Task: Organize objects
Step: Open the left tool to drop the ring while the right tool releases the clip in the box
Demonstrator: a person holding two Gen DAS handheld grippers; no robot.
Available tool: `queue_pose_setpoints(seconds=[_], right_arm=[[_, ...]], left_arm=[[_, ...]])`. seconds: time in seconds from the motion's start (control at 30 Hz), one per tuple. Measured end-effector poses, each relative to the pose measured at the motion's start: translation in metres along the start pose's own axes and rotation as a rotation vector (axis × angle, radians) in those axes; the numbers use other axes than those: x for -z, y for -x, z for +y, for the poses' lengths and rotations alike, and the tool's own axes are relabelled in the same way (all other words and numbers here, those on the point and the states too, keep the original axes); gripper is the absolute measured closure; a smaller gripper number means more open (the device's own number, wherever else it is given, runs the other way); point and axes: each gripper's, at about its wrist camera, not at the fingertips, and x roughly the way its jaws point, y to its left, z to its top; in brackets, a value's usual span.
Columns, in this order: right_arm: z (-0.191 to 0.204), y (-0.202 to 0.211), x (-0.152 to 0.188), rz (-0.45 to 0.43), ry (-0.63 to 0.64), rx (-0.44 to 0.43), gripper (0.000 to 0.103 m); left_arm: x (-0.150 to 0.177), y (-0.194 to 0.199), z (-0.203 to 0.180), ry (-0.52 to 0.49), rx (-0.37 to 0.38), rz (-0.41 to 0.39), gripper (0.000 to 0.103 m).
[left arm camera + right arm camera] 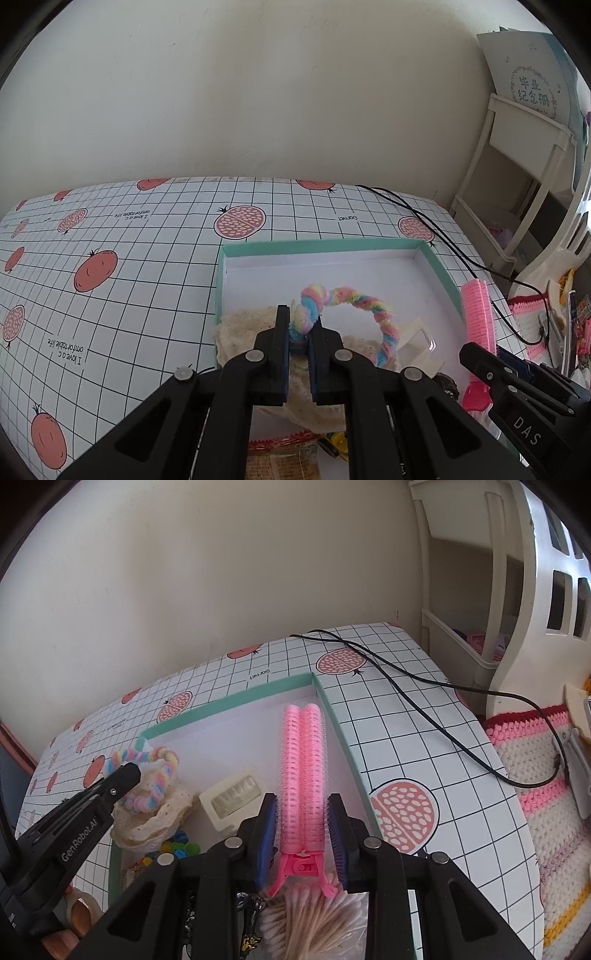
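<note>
Evidently both tools are over the mint-rimmed box [229,705] on the checked tabletop [122,295], each bringing something to be put away. The left hand-held gripper [298,343] is pinched fully together on the pastel scrunchie [347,299], gripping it at one point so that the rest of the fluffy ring arches up and over to the right, above the cream lace cloth [240,328] lying inside the box. The right hand-held gripper [302,827] has the pink hair-roller clip [303,760] between its blue pads near the hinged end; its jaws are nearly closed and look pressed against the roller's sides, the long double barrel pointing away along the box's right wall.

To do this step well, I would lower each piece until it rests on the box floor before letting go. The scrunchie is soft and springy, so it may roll or snag on the lace; setting it flat on a bare bit of floor behind the cloth looks cleaner than dropping it on top. The roller's bristles could cling to the pads, so the right jaws should open wide and the tool draw straight back. The clip should lie parallel to the wall, clear of the cream plastic case [236,797] beside it. The cotton swabs [306,923] sit just below the right tool, so it should pull back high enough not to rake them. The two tools are close, so one had best finish first.
</note>
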Motion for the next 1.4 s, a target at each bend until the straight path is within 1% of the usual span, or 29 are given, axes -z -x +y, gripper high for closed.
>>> queue_pose_setpoints(seconds=[0.13,0.2,0.23,0.27,0.3,0.33,0.37,0.5,0.57,0.7,0.73,0.77,0.9,0.97,1.0,1.03,1.07,1.13,1.23,1.27,1.33,1.4], right_arm=[[-0.001,0.001,-0.001,0.003,-0.007,0.001,0.073],[0.000,0.001,-0.001,0.005,-0.003,0.006,0.073],[0.000,0.002,-0.001,0.005,-0.001,0.008,0.073],[0.001,0.002,-0.001,0.005,0.000,0.008,0.070],[0.001,0.003,-0.002,0.004,0.001,0.007,0.068],[0.001,0.004,-0.002,0.002,0.001,0.006,0.064],[0.002,0.006,-0.003,0.000,0.002,0.007,0.063],[0.007,0.016,-0.006,-0.016,0.008,0.002,0.063],[0.009,0.024,-0.008,-0.027,0.010,-0.001,0.063],[0.015,0.040,-0.011,-0.047,0.026,0.005,0.063],[0.016,0.042,-0.012,-0.049,0.029,0.004,0.062],[0.018,0.045,-0.012,-0.050,0.032,0.004,0.059],[0.022,0.052,-0.013,-0.053,0.048,0.012,0.053],[0.024,0.055,-0.012,-0.056,0.056,0.017,0.047],[0.025,0.055,-0.012,-0.058,0.060,0.019,0.045],[0.026,0.056,-0.012,-0.058,0.062,0.020,0.041],[0.027,0.056,-0.012,-0.059,0.065,0.022,0.039],[0.028,0.057,-0.012,-0.060,0.071,0.022,0.036],[0.028,0.057,-0.011,-0.058,0.075,0.027,0.032],[0.028,0.056,-0.011,-0.057,0.075,0.030,0.030],[0.027,0.055,-0.011,-0.054,0.072,0.033,0.024],[0.025,0.054,-0.011,-0.054,0.068,0.034,0.022]], left_arm=[[-0.001,0.002,-0.002,-0.003,0.009,0.007,0.095],[-0.002,0.004,-0.004,-0.008,0.011,0.006,0.093],[-0.002,0.006,-0.004,-0.011,0.012,0.007,0.090],[-0.003,0.006,-0.005,-0.012,0.012,0.008,0.083],[-0.003,0.007,-0.006,-0.013,0.011,0.008,0.079],[-0.004,0.008,-0.006,-0.013,0.011,0.009,0.074],[-0.005,0.009,-0.006,-0.013,0.011,0.011,0.072],[-0.009,0.017,-0.005,-0.010,0.007,0.000,0.069],[-0.012,0.024,-0.004,-0.006,0.003,-0.007,0.061],[-0.018,0.037,-0.003,-0.011,-0.010,-0.029,0.057],[-0.020,0.040,-0.003,-0.016,-0.016,-0.031,0.054],[-0.021,0.042,-0.003,-0.021,-0.024,-0.032,0.050],[-0.023,0.046,-0.002,-0.032,-0.047,-0.026,0.045],[-0.024,0.046,-0.001,-0.033,-0.060,-0.019,0.039],[-0.024,0.047,0.000,-0.033,-0.068,-0.017,0.039],[-0.025,0.047,0.001,-0.034,-0.076,-0.014,0.038],[-0.025,0.047,0.002,-0.036,-0.083,-0.012,0.034],[-0.026,0.048,0.003,-0.039,-0.090,-0.015,0.028],[-0.027,0.051,0.005,-0.045,-0.102,-0.022,0.025],[-0.027,0.052,0.006,-0.047,-0.107,-0.025,0.021],[-0.028,0.053,0.008,-0.048,-0.121,-0.032,0.018],[-0.028,0.053,0.010,-0.049,-0.133,-0.032,0.015]])
